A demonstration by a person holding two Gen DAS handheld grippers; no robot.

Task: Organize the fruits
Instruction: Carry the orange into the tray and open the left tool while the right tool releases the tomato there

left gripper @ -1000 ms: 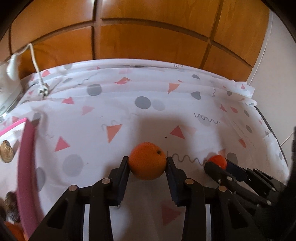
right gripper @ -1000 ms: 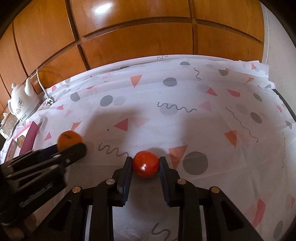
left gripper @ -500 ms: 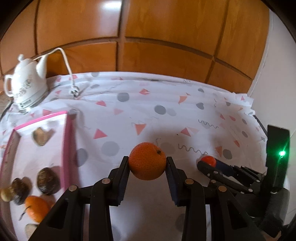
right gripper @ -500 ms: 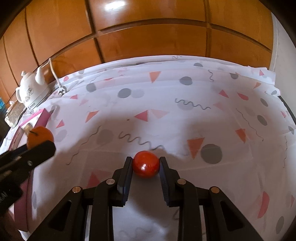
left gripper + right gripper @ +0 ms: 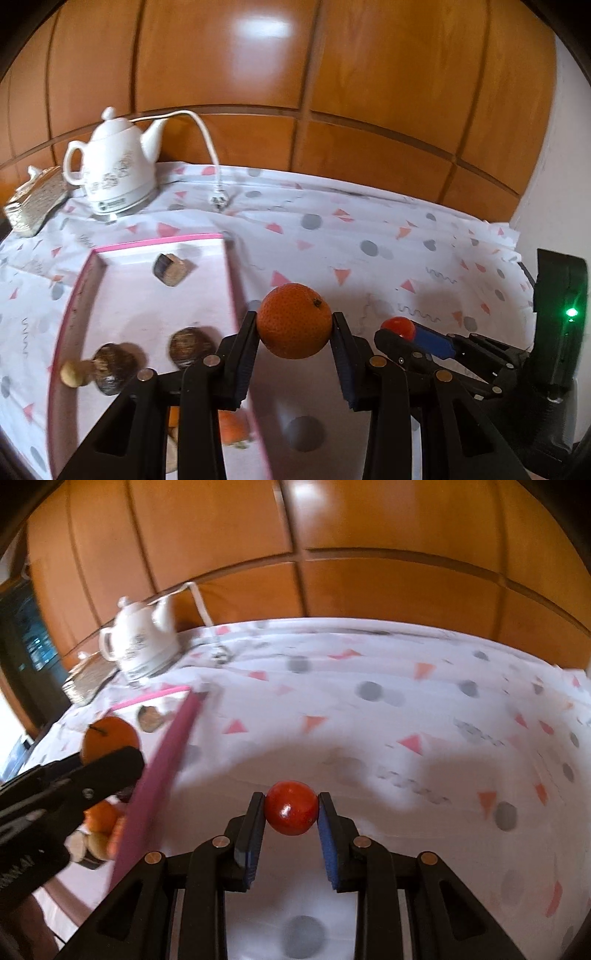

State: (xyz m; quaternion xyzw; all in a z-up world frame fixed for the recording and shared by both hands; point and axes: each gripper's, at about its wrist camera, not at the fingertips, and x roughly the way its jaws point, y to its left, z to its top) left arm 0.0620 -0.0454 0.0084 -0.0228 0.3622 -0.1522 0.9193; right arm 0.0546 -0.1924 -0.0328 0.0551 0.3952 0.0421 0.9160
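My left gripper [image 5: 294, 325] is shut on an orange tangerine [image 5: 294, 320] and holds it in the air just right of the pink-rimmed tray [image 5: 147, 243]. The tray holds several dark brown fruits [image 5: 190, 347] and another tangerine [image 5: 232, 428], partly hidden by my fingers. My right gripper [image 5: 291, 814] is shut on a small red tomato [image 5: 291, 813] above the tablecloth. In the left wrist view the right gripper [image 5: 397, 330] shows at the right with the tomato [image 5: 399, 326]. In the right wrist view the left gripper [image 5: 110, 755] with the tangerine [image 5: 110, 738] is at the left, over the tray [image 5: 162, 746].
A white teapot-shaped kettle [image 5: 114, 173] with a loose cord and plug [image 5: 218, 199] stands at the back left on the patterned tablecloth [image 5: 369, 240]. A woven item [image 5: 37, 199] lies left of it. Wooden panels [image 5: 295, 92] rise behind the table.
Both grippers have risen and swung left with their fruits still held. The tray, the kettle and the woven item have come into fuller view. The left gripper is now beside the tray.
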